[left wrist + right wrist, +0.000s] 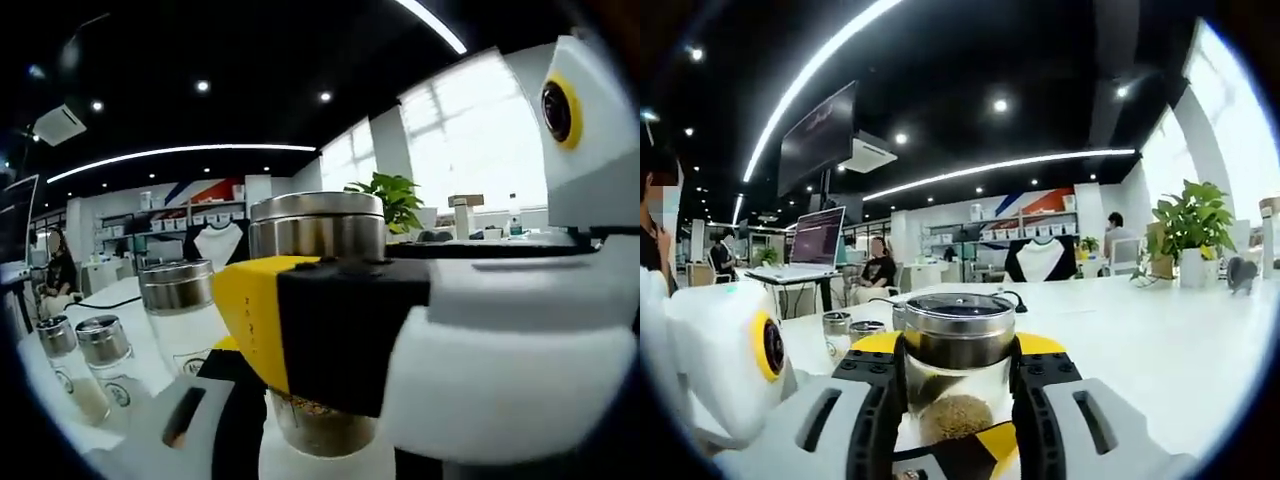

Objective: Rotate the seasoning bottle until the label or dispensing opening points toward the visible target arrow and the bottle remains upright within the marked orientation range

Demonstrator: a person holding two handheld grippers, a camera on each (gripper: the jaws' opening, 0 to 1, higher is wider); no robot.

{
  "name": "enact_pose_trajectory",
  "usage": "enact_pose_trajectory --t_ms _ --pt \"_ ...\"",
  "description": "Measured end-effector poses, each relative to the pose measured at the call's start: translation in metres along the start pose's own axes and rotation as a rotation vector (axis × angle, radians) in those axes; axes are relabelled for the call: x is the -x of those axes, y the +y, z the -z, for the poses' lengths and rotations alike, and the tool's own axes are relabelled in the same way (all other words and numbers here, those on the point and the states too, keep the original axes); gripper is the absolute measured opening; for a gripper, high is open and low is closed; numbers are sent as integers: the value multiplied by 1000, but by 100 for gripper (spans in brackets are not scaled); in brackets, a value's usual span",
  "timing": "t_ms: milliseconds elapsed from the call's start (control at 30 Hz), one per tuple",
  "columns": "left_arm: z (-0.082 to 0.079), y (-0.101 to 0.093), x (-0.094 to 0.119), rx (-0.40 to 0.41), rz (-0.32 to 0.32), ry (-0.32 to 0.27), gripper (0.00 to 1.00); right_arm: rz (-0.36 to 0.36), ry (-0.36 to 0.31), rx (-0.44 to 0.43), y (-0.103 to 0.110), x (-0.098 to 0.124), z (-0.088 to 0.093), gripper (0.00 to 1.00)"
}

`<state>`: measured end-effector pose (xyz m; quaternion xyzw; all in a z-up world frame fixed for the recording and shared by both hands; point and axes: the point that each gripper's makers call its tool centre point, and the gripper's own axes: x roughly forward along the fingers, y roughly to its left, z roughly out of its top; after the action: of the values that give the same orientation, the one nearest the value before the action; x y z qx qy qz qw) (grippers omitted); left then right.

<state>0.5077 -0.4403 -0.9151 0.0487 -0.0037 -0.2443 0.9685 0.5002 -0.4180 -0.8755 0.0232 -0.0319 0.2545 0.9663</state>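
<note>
Seasoning bottle: the seasoning bottle [958,372] stood upright on the white counter [1160,345], a clear glass body with a metal cap and a low layer of brown granules at the base.
Right hand-held gripper: the right hand-held gripper [958,400] was closed on the seasoning bottle, one black jaw against each side of the glass just below the cap.
Left hand-held gripper: the left hand-held gripper [215,410] lay close in front of the seasoning bottle; whether it was open or closed could not be told, as the right unit crossed the left gripper view and covered most of it.
Neighbours: three spare bottles [180,310] of the same kind stood to one side of the seasoning bottle, apart from it.
Target arrow: no arrow or orientation mark could be made out near the seasoning bottle.
Handling: judged rigid, fragile and smooth; the glass was likely to slip under a light grip. Nearly empty, it was judged light and easy to tip.
Hold point: the glass shoulder directly under the cap, jaws level, was judged the best place for turning it about its own axis.
</note>
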Motion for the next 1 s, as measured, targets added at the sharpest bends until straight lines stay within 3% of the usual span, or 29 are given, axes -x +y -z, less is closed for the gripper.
enact_pose_trajectory --t_ms 367,467,700,800,1000 --pt "-8 3 4 -43 43 -2 46 -173 -71 -61 5 0 -12 39" --pt "-6 1 6 -151 103 25 46 -236 -88 -77 5 1 -13 39" --pt "-11 0 10 -123 163 17 45 -351 -108 -37 9 3 -18 39" --pt "-12 -3 11 -117 220 -8 45 -408 -90 32 12 4 -19 39" --pt "-12 -3 16 -103 269 -1 44 -543 -67 41 15 4 -19 39"
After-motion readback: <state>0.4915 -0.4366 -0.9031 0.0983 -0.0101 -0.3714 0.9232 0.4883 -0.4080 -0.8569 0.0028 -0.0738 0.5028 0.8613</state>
